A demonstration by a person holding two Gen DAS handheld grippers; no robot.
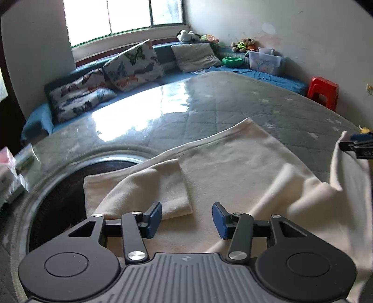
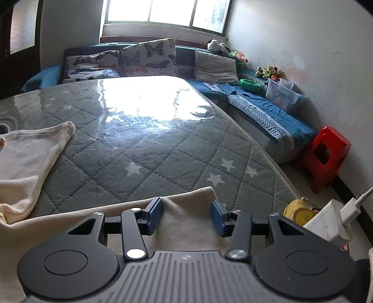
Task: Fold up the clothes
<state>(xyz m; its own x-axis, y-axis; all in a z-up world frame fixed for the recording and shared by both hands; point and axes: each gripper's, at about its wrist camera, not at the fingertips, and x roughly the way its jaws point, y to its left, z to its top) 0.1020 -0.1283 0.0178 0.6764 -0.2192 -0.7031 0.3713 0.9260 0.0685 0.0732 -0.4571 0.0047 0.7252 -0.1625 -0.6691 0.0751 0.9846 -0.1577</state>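
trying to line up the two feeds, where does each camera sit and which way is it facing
Left wrist: sits on the left gripper, angled down over the cream garment toward the window; its own open fingers show, and the right gripper at the right edge.
Right wrist: sits on the right gripper, angled down at the garment's edge and the quilted table cover; only its own fingers show.
Shared: garment, butterfly cushions, red stool.
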